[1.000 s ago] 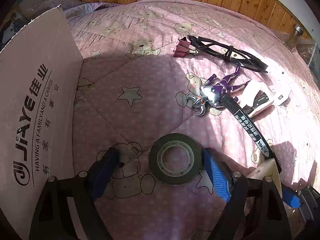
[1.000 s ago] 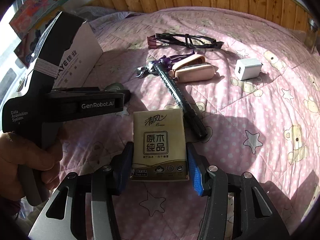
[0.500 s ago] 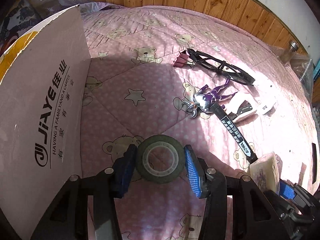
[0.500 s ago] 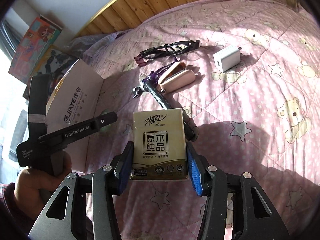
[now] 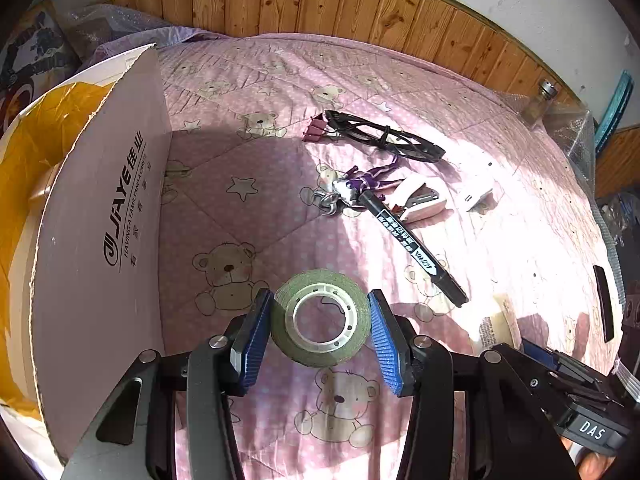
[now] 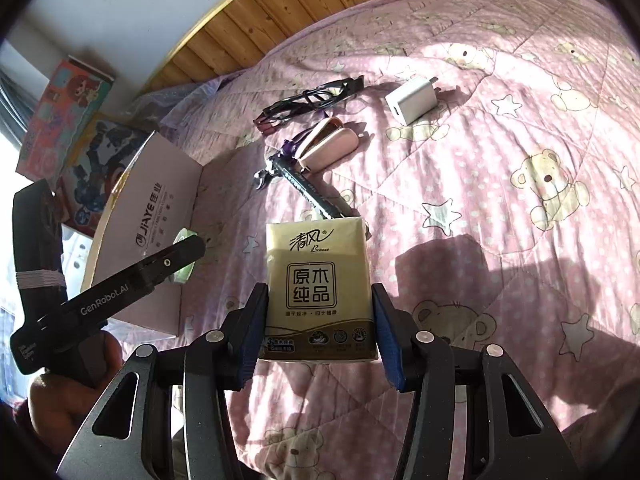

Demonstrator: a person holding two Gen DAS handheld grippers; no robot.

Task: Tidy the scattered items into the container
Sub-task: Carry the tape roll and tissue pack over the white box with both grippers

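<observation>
Blue-padded left tongs (image 5: 320, 322) pinch a tape roll (image 5: 319, 322); right tongs (image 6: 320, 320) clamp a tissue pack (image 6: 320, 292). Beyond both, marker (image 5: 408, 240), stapler (image 6: 328, 148), charger (image 6: 412, 100) and glasses (image 5: 380, 136) lie scattered. Left of them stands the box (image 5: 100, 240); its tall wall could snag either load.

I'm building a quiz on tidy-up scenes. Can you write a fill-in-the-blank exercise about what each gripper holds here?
1. The left hand-held gripper is shut on a roll of ____.
2. The right hand-held gripper is shut on a pack of ____.
3. The black marker lies on the pink ____.
4. The cardboard box stands to the ____ of the left hand-held gripper.

Missing words: tape; tissues; quilt; left
</observation>
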